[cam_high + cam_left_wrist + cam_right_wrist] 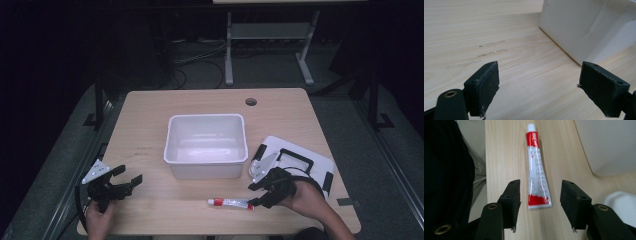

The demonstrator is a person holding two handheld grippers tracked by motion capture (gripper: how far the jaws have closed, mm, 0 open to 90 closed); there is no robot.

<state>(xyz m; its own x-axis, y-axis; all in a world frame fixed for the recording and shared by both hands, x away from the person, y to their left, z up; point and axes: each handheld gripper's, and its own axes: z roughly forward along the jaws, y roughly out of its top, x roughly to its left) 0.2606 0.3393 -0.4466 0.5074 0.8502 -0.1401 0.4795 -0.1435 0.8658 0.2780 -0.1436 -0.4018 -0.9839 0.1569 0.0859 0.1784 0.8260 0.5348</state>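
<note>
A red and white tube [231, 202] lies flat near the table's front edge, its cap end pointing left. My right gripper [256, 195] is at the tube's flat right end, open. In the right gripper view the tube [537, 167] runs away from the jaws, with its crimped end between the two pads [511, 200] and not touched by either. An empty white bin [206, 145] stands in the middle of the table. My left gripper [129, 178] rests at the front left, open, with bare wood between its pads [487, 86] and the bin's wall [584, 27] beyond.
A white board with black clamps [300, 162] lies to the right of the bin, just behind my right hand. A round cable hole [251, 102] is at the table's far side. The table's front edge [485, 170] runs close beside the tube.
</note>
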